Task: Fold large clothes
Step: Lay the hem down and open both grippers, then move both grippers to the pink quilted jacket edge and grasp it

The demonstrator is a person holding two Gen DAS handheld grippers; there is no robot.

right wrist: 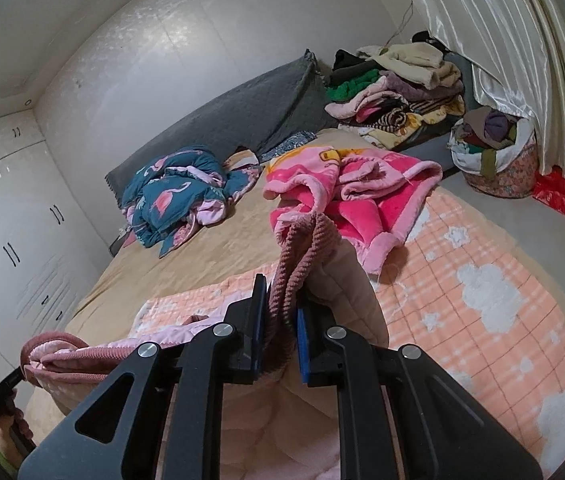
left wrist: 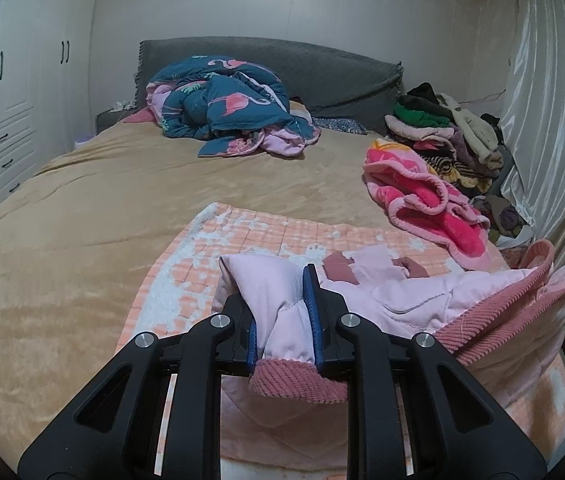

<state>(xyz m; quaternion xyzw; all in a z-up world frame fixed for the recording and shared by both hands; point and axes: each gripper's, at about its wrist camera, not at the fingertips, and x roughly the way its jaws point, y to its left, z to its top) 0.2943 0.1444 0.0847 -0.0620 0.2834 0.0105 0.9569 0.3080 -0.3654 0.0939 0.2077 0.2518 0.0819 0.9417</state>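
A pale pink quilted garment [left wrist: 422,296] with a ribbed dusty-rose trim is held up by two handheld grippers over the near end of a bed [left wrist: 82,208]. The left gripper [left wrist: 284,312] is clamped narrowly on a bunched corner of the fabric, ribbed hem hanging just below its jaws. The right gripper [right wrist: 280,320] is pinched tightly on a fold of the ribbed edge, which rises beyond its jaws. Between the two grips the garment sags in a loose span. Ahead of and beneath both sets of jaws a peach checked blanket [right wrist: 482,280] with white clouds is spread. A bright pink fleece blanket [right wrist: 362,196] lies crumpled just beyond the right jaws.

For a clean fold, the span would likely need to be drawn taut and level, then lowered flat onto the checked blanket, clear of the fleece, before either grip is released.
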